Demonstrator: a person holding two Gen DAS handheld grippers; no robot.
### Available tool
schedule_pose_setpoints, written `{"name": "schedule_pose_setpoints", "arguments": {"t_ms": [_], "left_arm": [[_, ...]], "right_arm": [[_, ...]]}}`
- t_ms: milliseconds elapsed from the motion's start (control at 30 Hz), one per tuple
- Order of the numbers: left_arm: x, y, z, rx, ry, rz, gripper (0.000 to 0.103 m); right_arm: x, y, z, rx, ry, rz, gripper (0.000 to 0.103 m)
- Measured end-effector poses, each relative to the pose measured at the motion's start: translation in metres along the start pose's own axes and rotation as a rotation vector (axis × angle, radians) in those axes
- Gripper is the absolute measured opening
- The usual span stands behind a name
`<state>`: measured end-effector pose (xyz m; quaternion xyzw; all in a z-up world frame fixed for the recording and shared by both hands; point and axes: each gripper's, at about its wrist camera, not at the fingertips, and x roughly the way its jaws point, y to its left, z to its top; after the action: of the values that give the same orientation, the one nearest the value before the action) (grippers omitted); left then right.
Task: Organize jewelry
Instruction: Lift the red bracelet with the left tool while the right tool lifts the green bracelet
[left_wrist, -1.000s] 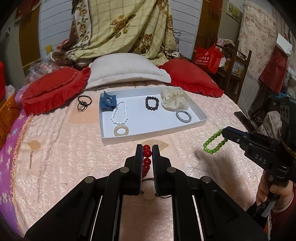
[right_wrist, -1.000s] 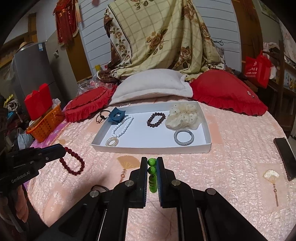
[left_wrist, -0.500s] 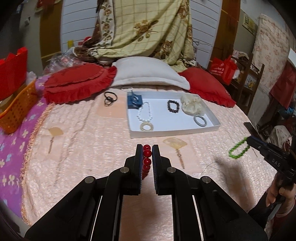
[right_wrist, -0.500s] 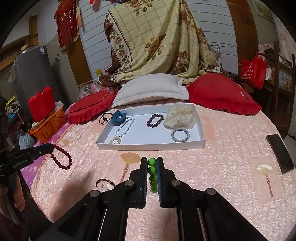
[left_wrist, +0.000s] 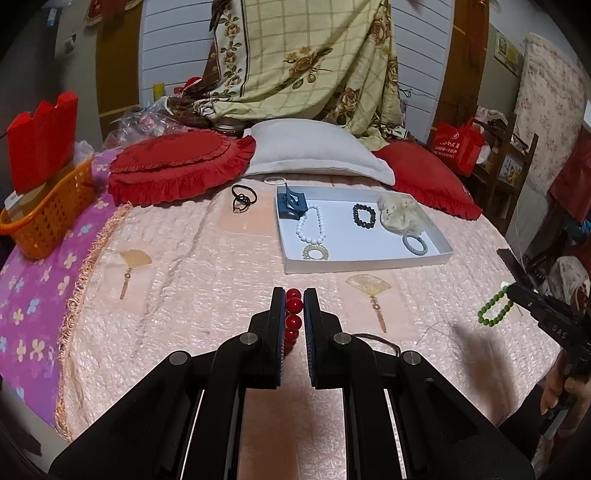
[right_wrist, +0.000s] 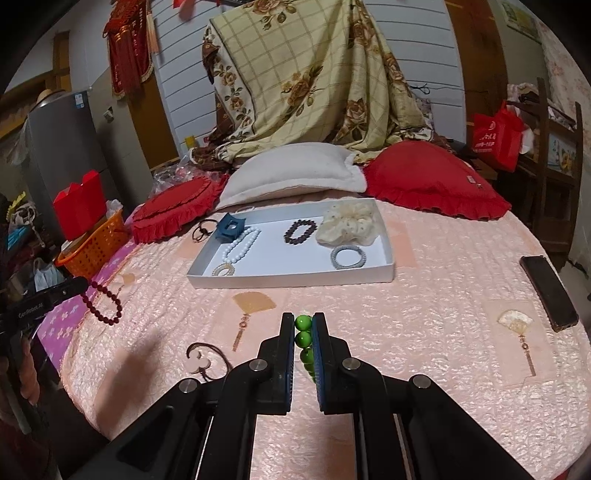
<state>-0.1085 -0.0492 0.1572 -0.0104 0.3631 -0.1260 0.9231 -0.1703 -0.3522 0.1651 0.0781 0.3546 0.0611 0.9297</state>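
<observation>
1. The left gripper (left_wrist: 294, 300) is clamped on the red bead bracelet (left_wrist: 293, 317) above the pink bedspread (left_wrist: 207, 273).
2. The right gripper (right_wrist: 303, 325) pinches the green bead bracelet (right_wrist: 303, 338) — only this view shows the black phone (right_wrist: 548, 291).
3. The white tray (right_wrist: 295, 277) holds six pieces — white necklace (right_wrist: 240, 249) included.

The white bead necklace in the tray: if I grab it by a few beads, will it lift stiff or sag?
Likely sags: the white bead necklace lies in a loose, curved line. Its ring pendant would probably dangle at the low end. The red bracelet already droops from the left gripper, which suggests the same.
</observation>
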Motion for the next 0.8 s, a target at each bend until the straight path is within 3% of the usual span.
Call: {"name": "schedule_pose_setpoints", "arguments": {"t_ms": [500, 800], "left_arm": [[0.013, -0.063, -0.027, 0.111, 0.055, -0.107, 0.008], [0.011, -0.070, -0.037, 0.136, 0.056, -0.093, 0.008]], "right_arm": [[0.003, 0.019, 0.002, -0.032, 0.008, 0.003, 0.009], [0.009, 0.029, 0.000, -0.049, 0.025, 0.025, 0.009]]}}
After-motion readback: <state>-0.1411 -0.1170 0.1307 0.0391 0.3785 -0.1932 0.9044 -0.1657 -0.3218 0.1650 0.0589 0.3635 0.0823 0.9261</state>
